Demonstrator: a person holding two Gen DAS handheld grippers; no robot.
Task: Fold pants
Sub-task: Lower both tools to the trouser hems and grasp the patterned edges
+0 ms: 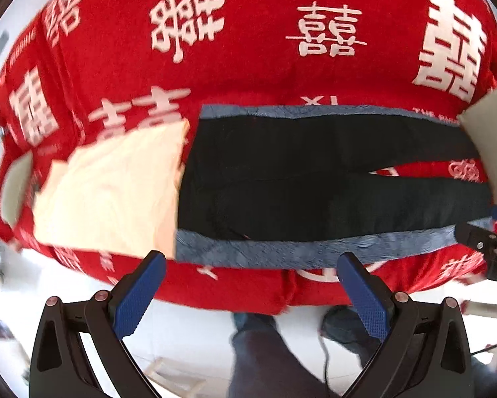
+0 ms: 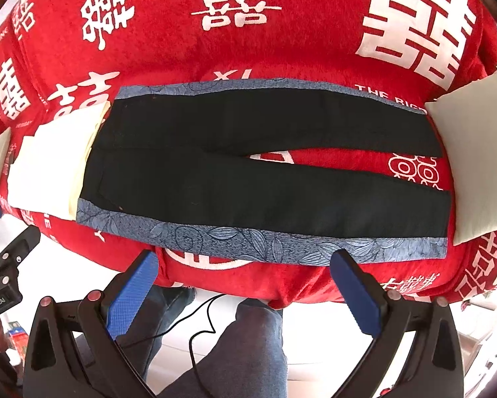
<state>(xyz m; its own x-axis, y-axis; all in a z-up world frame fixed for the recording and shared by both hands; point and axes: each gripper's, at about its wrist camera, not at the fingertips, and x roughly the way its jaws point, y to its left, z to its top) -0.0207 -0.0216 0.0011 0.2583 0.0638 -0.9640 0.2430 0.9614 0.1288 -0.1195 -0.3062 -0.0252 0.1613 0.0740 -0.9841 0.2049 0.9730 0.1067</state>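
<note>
over the near edge of the bed, in the left wrist view, the left gripper [image 1: 250, 265] is hovering with its blue pads spread wide apart, gripping nothing. the pants [image 1: 314, 179] are lying flat on the red bedspread [image 1: 248, 66], dark cloth with a blue patterned stripe along each outer side, waist toward the left, legs running right and parting in a narrow v. a cream folded cloth [image 1: 112, 185] is lying against the waist end, apparently overlapping it. a pale pillow [image 1: 490, 146] is sitting at the leg ends. the other tool is poking in at the right edge. this view is blurred.

in the right wrist view, the right gripper [image 2: 241, 267] is likewise hanging open above the near edge, empty, just short of the near striped leg. the pants [image 2: 248, 172] are showing sharper here, legs spread, nothing folded yet.

judgement: the first fold looks to be leg over leg. each tool should be pinching the near striped edge, one near the waist, one near the cuff, lifting together and laying it on the far stripe so the seams are matching. the cream cloth may be snagging the waist.

room: white floor below, the person's jeans-clad legs [image 2: 248, 348] and a black cable [image 2: 198, 328] trailing underfoot.
</note>
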